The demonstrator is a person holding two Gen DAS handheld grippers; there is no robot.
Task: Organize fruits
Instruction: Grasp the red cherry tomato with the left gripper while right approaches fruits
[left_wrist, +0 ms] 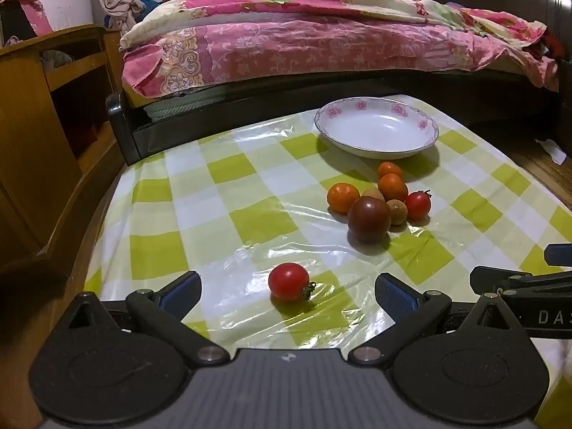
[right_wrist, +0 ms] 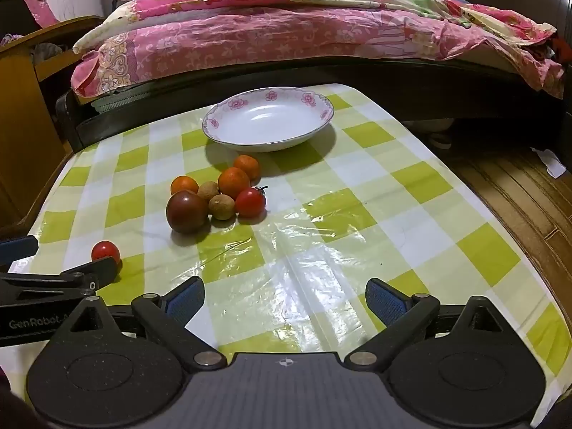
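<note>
The left tongs [left_wrist: 287, 295] gape wide and hold nothing, a lone red tomato [left_wrist: 289, 281] lying between the tips on the worktop [left_wrist: 221, 214]. Ahead and right sits the fruit cluster [left_wrist: 375, 200], the white bowl [left_wrist: 375, 127] beyond. The right tongs [right_wrist: 285, 298] also stand wide apart, empty, the cluster ahead-left.

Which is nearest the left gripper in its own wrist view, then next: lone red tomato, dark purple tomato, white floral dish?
1. Lone red tomato, just ahead of the open left gripper.
2. Dark purple tomato, ahead-right.
3. White floral dish, far right.
</note>
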